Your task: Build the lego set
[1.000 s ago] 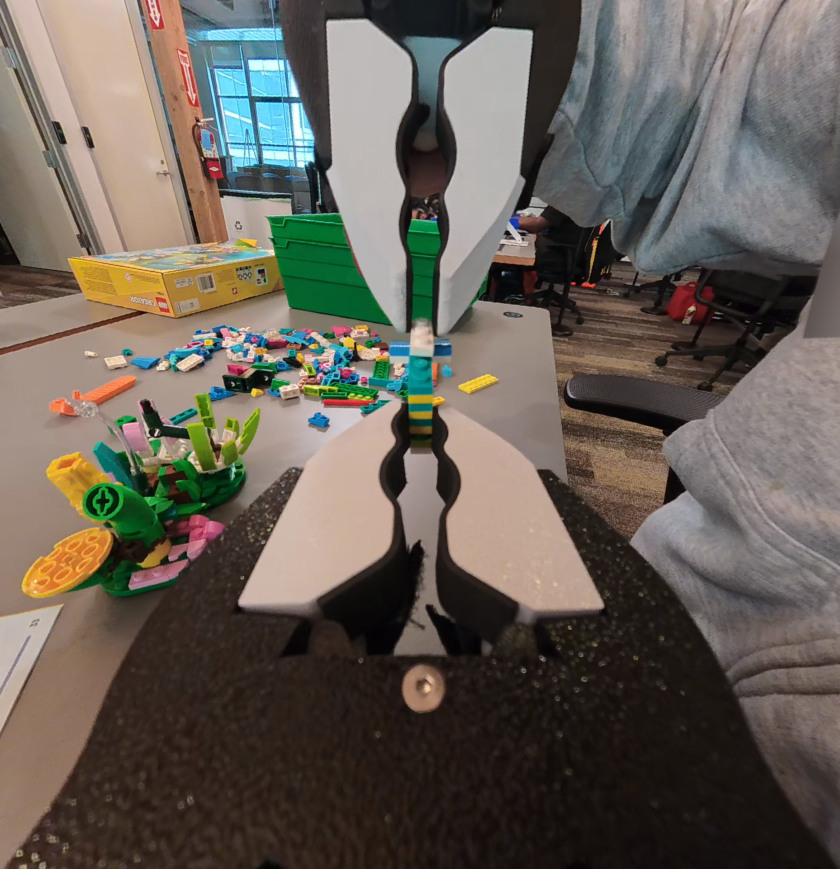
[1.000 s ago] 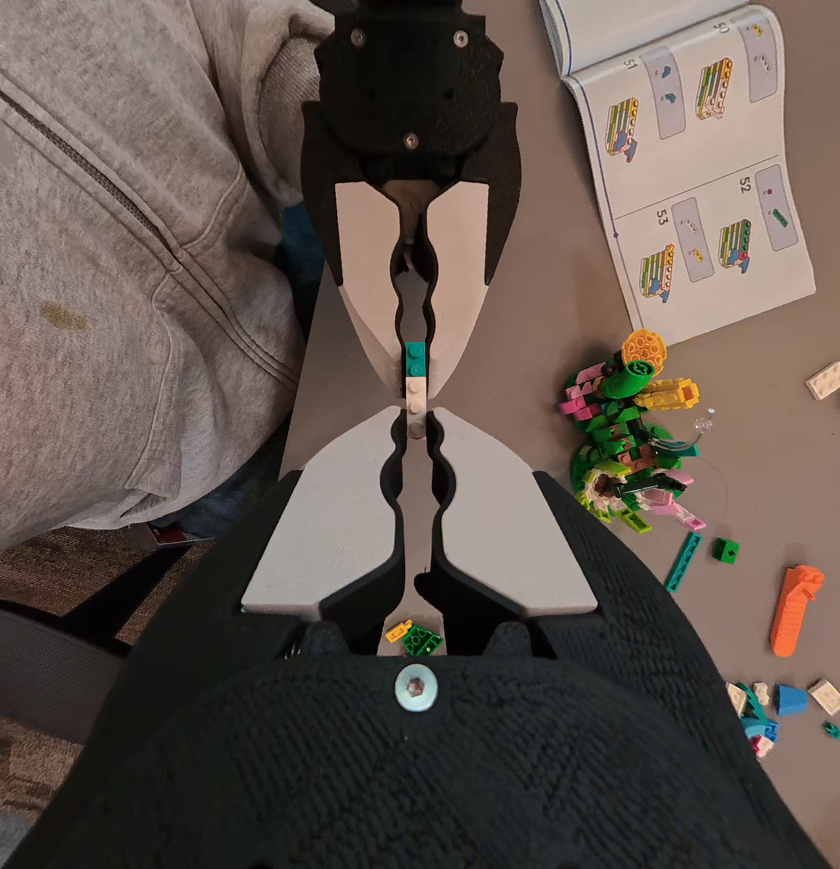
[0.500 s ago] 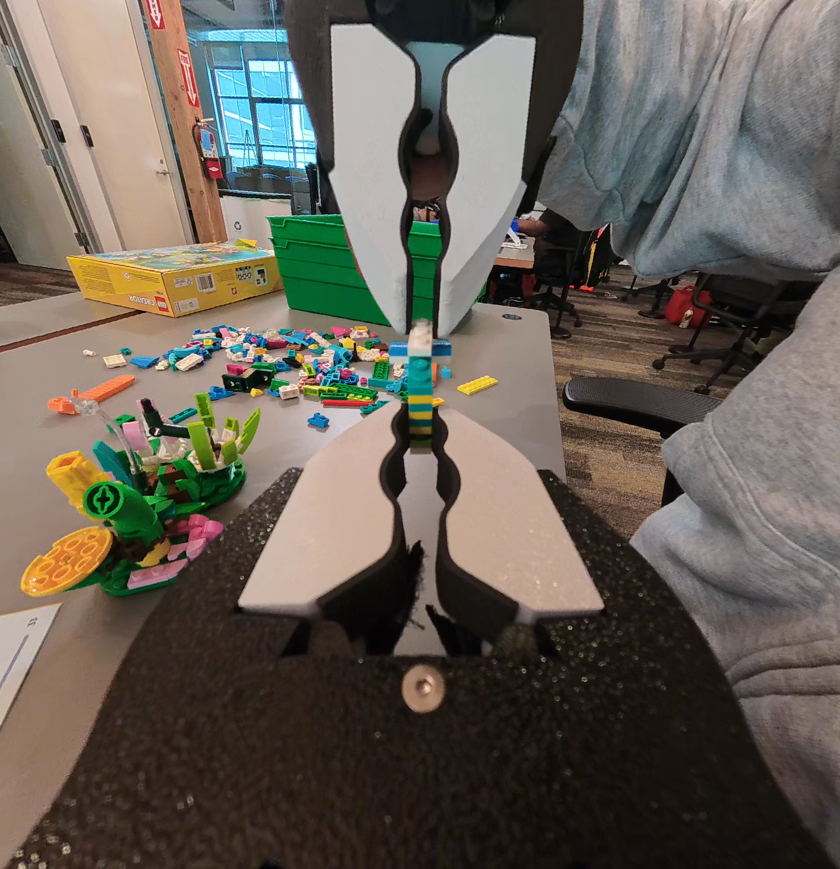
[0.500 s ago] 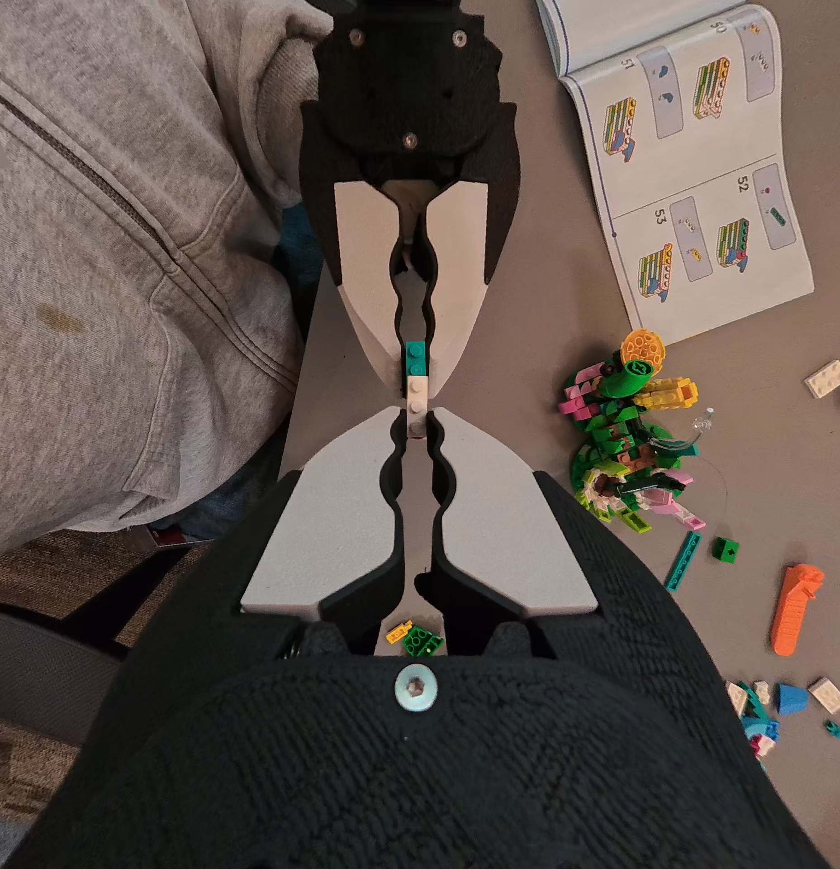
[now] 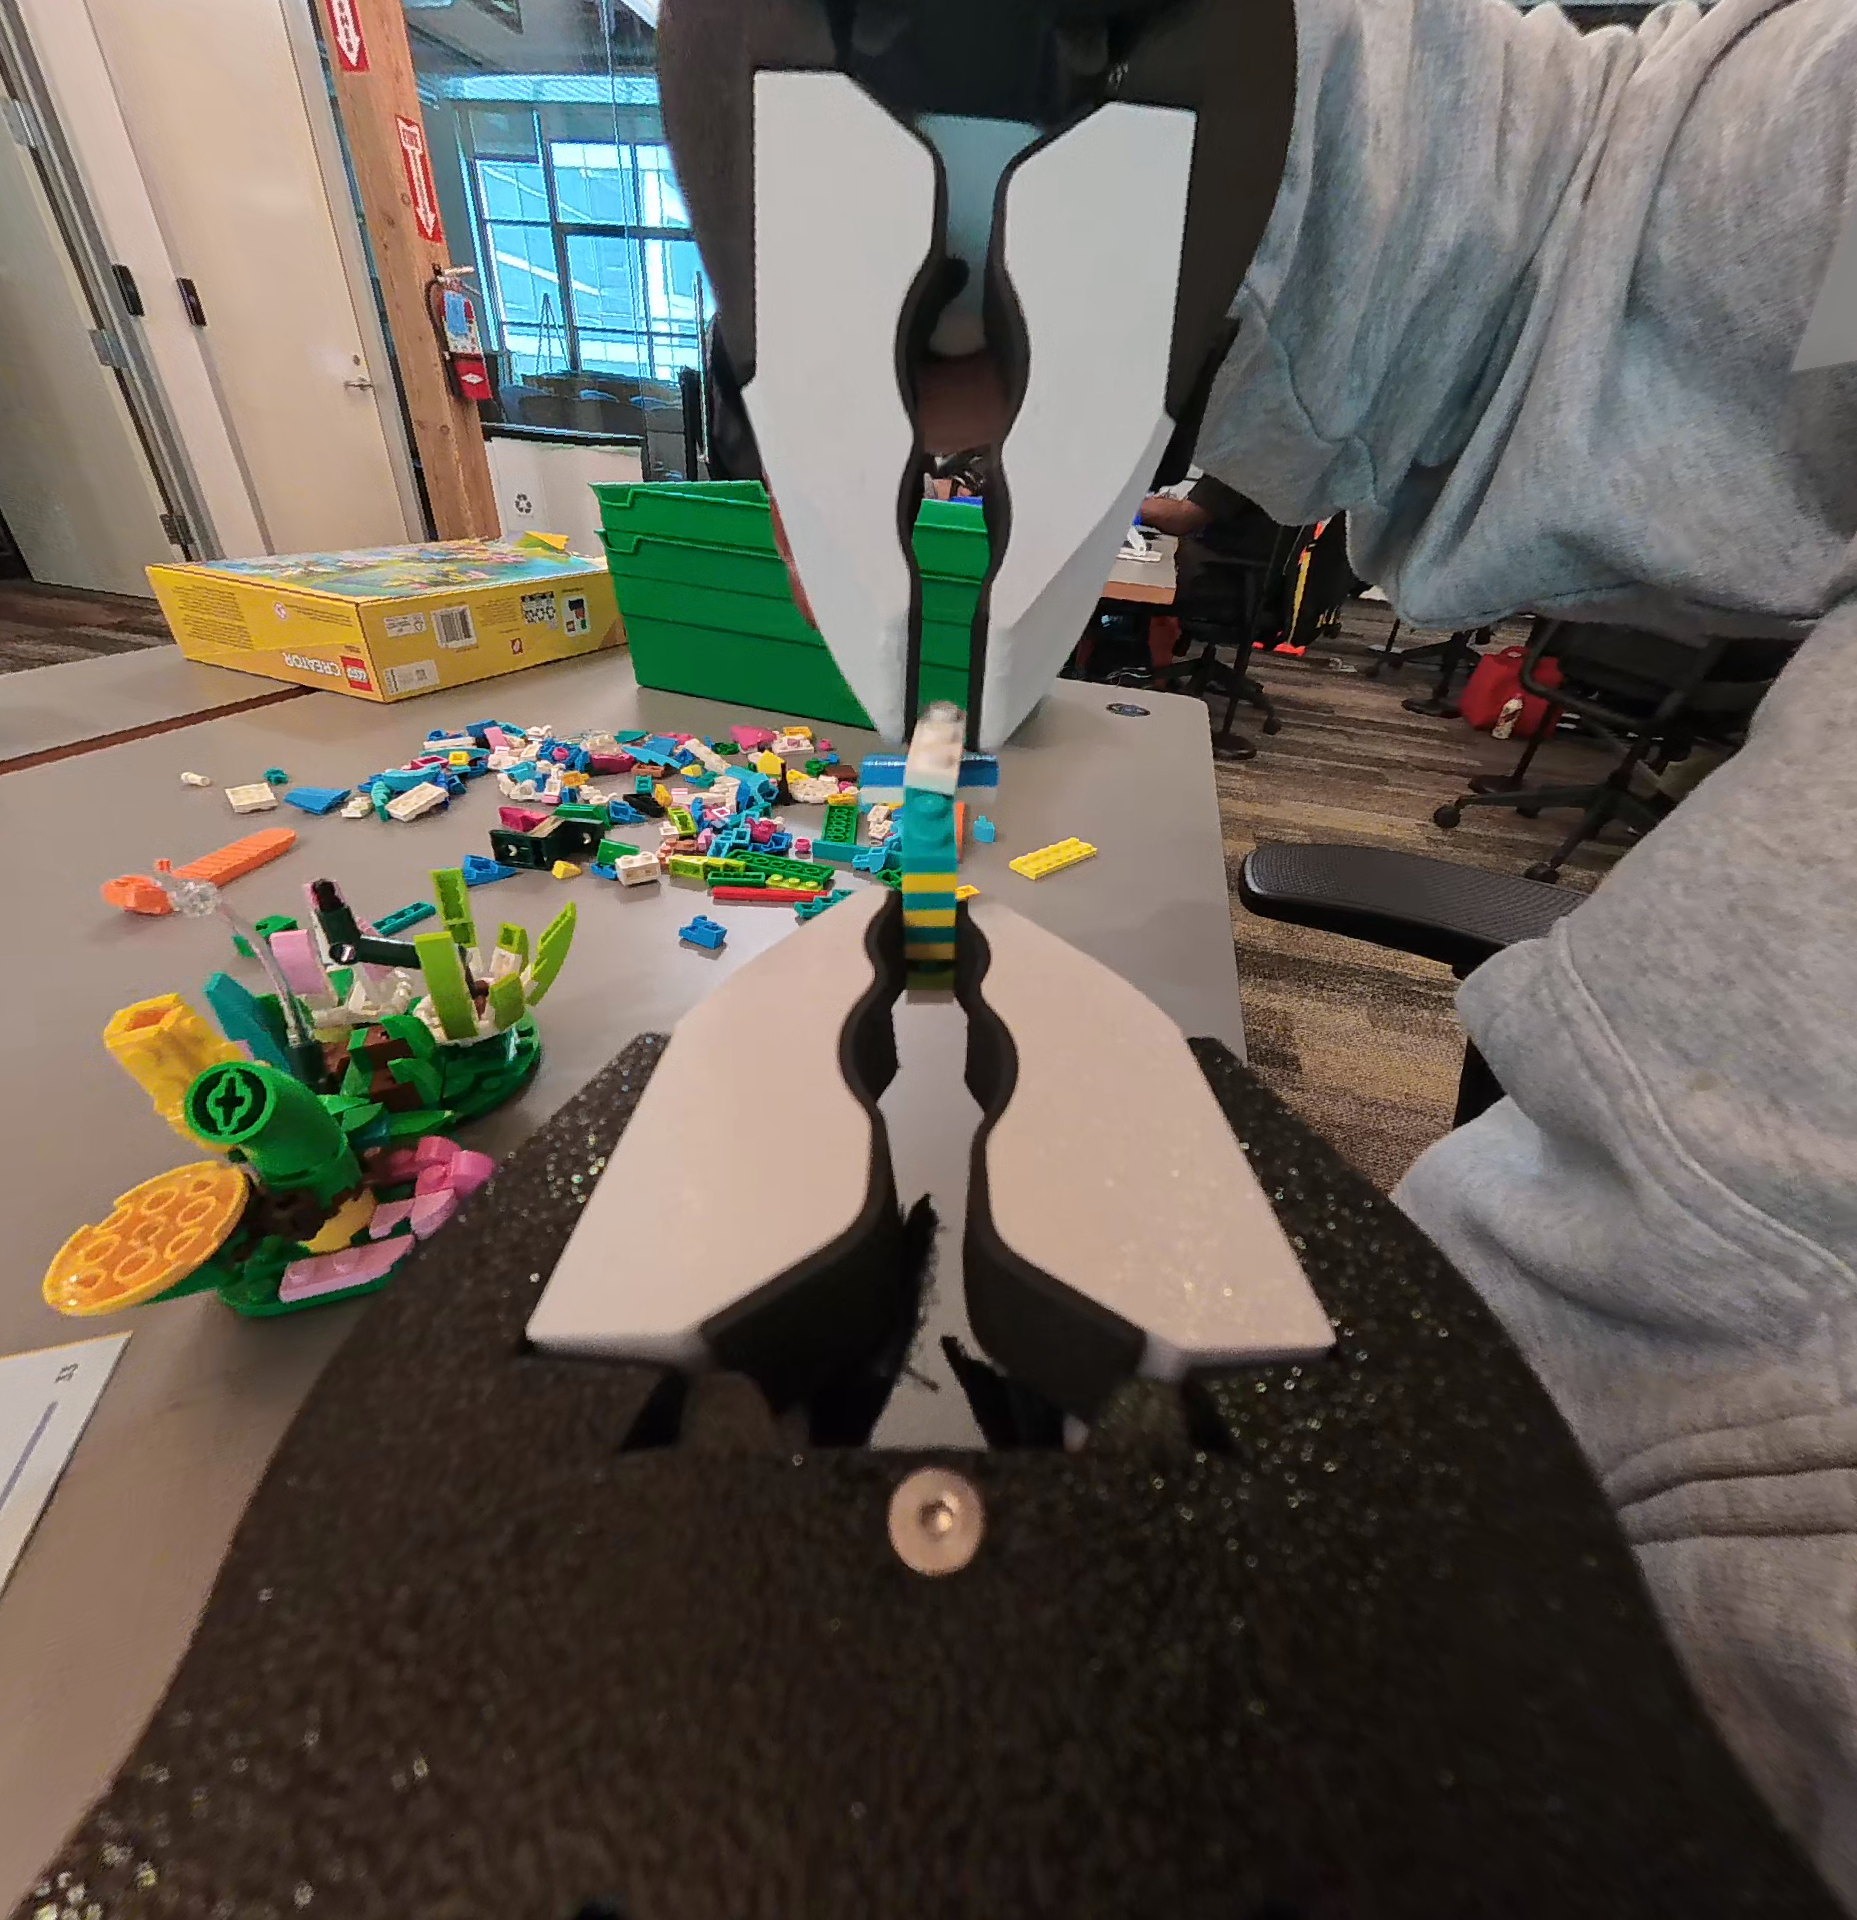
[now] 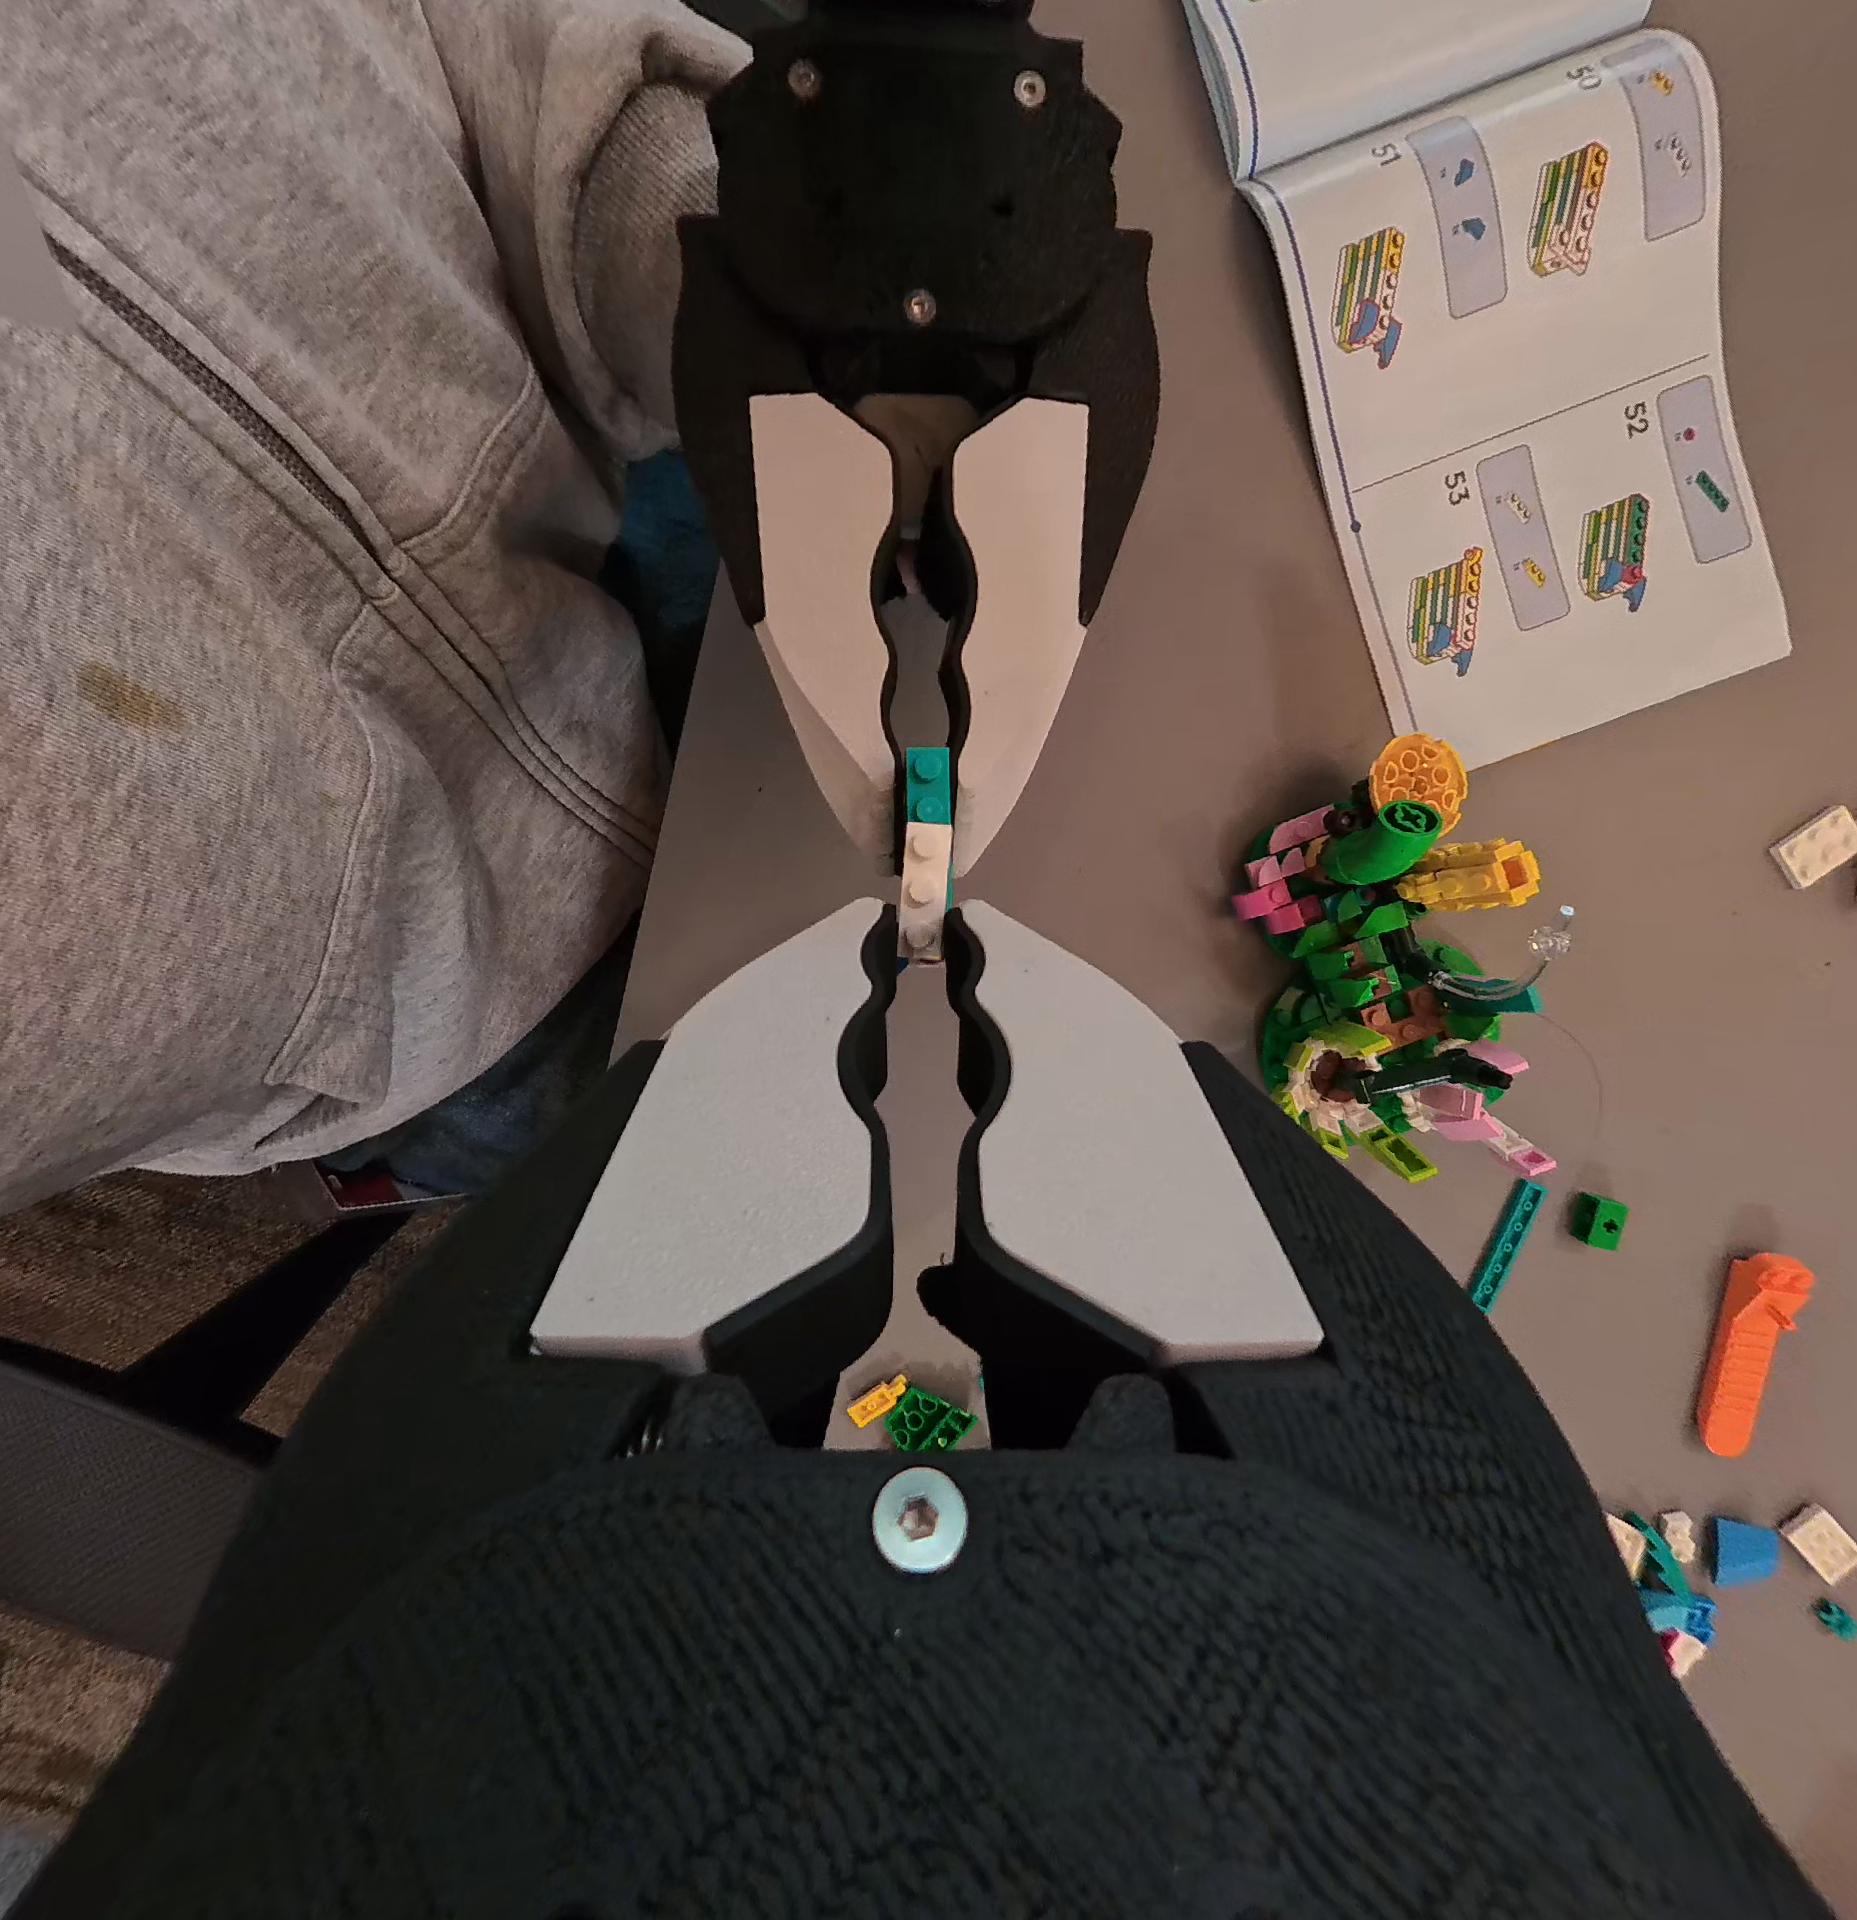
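My left gripper (image 5: 929,940) is shut on a narrow stack of teal, yellow and green bricks (image 5: 929,883) and holds it upright above the grey table (image 5: 1121,935). A white plate (image 5: 936,753) sits on top of the stack. My right gripper (image 5: 939,712) comes down from above, shut on that white plate. In the right wrist view my right gripper (image 6: 922,935) pinches the near end of the white plate (image 6: 924,868). There the left gripper (image 6: 926,826) faces it, its pads on the stack's teal top (image 6: 926,779).
A built flower model (image 5: 311,1091) stands to the left, also in the right wrist view (image 6: 1391,966). Also around: loose bricks (image 5: 633,790), an orange brick separator (image 6: 1750,1351), a green bin (image 5: 716,592), a yellow box (image 5: 384,623), an open instruction booklet (image 6: 1506,364), and a chair arm (image 5: 1402,904) right of the table edge. Both grippers' tips are close together, under 4 cm apart.
Both grippers keep their hold on the stack and barely move. The white plate end looks slightly more tilted and blurred now.
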`<state>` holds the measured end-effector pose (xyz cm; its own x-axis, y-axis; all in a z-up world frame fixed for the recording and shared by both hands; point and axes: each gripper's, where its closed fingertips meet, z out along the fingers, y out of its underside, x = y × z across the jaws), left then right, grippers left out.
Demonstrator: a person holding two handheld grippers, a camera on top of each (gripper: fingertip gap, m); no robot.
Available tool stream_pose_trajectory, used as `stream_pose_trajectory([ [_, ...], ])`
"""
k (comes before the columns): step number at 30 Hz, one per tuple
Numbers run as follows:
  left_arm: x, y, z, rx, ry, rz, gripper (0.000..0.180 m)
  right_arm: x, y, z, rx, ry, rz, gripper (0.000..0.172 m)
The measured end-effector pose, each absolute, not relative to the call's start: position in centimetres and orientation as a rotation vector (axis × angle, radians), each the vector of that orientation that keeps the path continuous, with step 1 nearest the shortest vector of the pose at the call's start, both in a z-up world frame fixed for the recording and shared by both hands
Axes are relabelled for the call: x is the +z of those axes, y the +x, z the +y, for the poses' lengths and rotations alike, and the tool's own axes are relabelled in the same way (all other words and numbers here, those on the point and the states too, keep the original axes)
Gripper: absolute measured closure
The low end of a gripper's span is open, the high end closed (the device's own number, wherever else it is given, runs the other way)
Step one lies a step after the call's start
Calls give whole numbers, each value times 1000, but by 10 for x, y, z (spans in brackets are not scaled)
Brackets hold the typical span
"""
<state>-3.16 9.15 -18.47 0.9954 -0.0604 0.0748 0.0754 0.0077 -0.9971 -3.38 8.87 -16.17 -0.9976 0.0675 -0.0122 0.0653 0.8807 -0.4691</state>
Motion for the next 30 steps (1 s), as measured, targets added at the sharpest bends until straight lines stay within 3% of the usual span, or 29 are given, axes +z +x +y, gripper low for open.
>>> stream_pose_trajectory([
  [3,-185,-32,91,-108,-1559,-14,172,-161,-36,89,762,-116,-3023,160],
  [10,-184,-33,91,-118,-1551,-26,172,-143,-48,88,866,-135,-2829,128],
  [15,-183,-34,90,-127,-1545,-34,172,-147,-30,88,789,178,-2544,106],
  [21,-184,-34,91,-132,-1551,-33,172,-164,-33,86,422,502,-1953,97],
  [23,-184,-34,91,-135,-1552,-32,172,-169,-37,86,301,569,-1802,102],
  [30,-184,-34,90,-141,-1548,-38,172,-173,-41,78,407,474,-1776,106],
])
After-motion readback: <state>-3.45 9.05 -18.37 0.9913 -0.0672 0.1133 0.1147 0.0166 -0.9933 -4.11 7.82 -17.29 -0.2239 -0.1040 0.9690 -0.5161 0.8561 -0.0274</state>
